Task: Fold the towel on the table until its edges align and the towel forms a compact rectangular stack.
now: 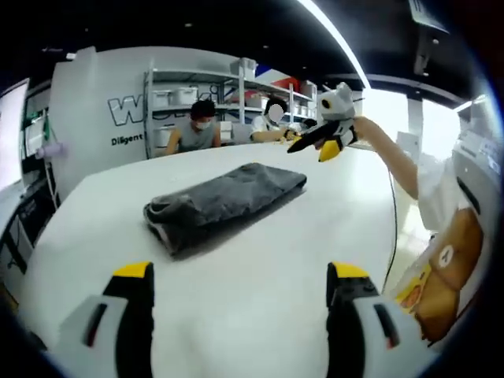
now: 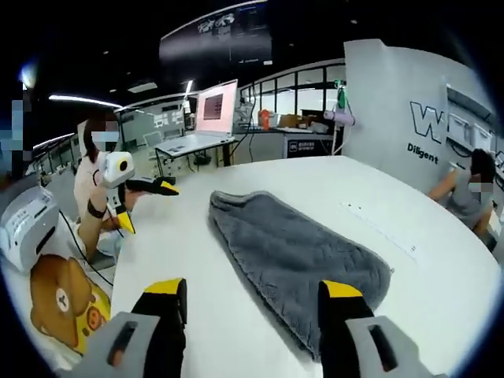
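Each gripper (image 1: 240, 315) had black jaws with yellow tips and grey bodies; the person wore a white sleeve (image 1: 437, 185).

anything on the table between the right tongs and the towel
Nothing visible. The grey towel lies folded on the white table, just ahead of the open right tongs, with bare tabletop around it. The left tongs also face it across bare table.
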The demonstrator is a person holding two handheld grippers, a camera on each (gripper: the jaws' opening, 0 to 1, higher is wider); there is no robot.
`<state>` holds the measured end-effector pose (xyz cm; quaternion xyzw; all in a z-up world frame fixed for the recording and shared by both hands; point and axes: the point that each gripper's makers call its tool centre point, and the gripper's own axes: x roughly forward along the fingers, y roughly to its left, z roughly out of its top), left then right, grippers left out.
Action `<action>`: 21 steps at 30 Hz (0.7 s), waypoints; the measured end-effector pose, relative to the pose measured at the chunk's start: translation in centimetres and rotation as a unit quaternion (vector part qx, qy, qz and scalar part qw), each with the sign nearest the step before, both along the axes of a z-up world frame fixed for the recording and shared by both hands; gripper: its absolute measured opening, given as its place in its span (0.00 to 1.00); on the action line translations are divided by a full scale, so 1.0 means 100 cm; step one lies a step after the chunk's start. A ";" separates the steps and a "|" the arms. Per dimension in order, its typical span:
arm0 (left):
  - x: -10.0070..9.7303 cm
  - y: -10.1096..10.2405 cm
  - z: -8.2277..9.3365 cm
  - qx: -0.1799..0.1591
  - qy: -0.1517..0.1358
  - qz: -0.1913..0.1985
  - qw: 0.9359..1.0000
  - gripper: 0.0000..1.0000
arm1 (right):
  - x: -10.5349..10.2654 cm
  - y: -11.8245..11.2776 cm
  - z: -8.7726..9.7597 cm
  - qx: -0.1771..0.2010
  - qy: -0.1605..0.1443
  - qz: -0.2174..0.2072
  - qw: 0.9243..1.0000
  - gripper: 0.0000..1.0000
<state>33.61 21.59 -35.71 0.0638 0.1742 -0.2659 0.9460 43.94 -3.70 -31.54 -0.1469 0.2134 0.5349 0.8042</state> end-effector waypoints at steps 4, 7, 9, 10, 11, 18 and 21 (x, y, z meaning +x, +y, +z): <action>0.000 -0.002 0.001 0.001 -0.001 0.000 1.000 0.95 | -0.010 -0.017 0.000 0.020 -0.016 -0.026 0.999 0.75; -0.001 -0.003 0.002 0.002 -0.001 0.000 1.000 0.95 | -0.020 -0.033 -0.009 0.032 -0.020 -0.056 0.998 0.74; -0.002 -0.004 0.002 0.004 0.000 -0.001 1.000 0.95 | -0.026 -0.044 -0.017 0.028 -0.026 -0.072 0.997 0.76; -0.003 -0.004 0.002 0.004 0.000 -0.001 1.000 0.95 | -0.029 -0.049 -0.021 0.026 -0.028 -0.080 0.996 0.77; -0.003 -0.004 0.002 0.005 0.000 -0.001 1.000 0.96 | -0.031 -0.053 -0.023 0.025 -0.032 -0.087 0.995 0.79; -0.004 -0.006 0.002 0.004 0.000 0.001 1.000 0.96 | -0.046 -0.074 -0.028 0.041 -0.055 -0.132 0.989 0.85; -0.005 -0.007 0.001 0.002 0.000 0.000 1.000 0.96 | -0.054 -0.080 -0.027 0.062 -0.061 -0.149 0.985 0.89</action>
